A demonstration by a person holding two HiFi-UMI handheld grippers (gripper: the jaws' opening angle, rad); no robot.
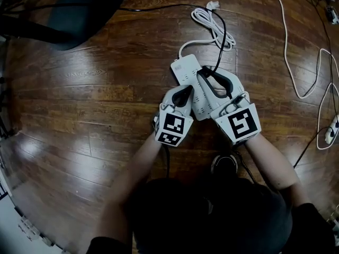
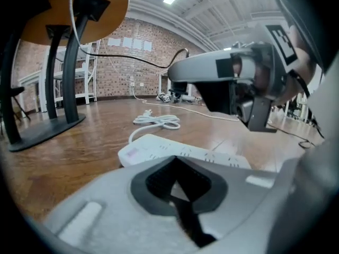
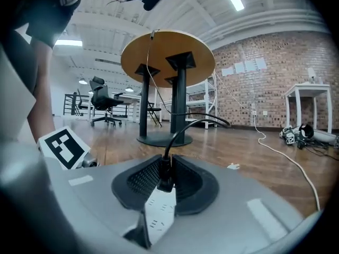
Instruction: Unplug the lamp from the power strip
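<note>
A white power strip [image 1: 186, 70] lies on the wooden floor, also seen in the left gripper view [image 2: 159, 148]. My right gripper [image 1: 212, 78] is shut on the lamp's black plug [image 3: 160, 183], which still sits in the power strip [image 3: 159, 216]. The black lamp cable [image 1: 221, 41] rises from the plug and runs off to the upper left. My left gripper [image 1: 185, 92] is shut, its tips lying on the strip's near left side. Between the left gripper [image 2: 177, 187] pads only a pale sliver of the strip shows.
The strip's own white cord [image 1: 209, 23] lies coiled just beyond it. A round table [image 3: 168, 52] stands on a dark base [image 1: 69, 15] at the upper left. More white cables [image 1: 296, 73] and another strip [image 1: 333, 128] lie at the right. A person's shoe [image 1: 225, 163] is just behind the grippers.
</note>
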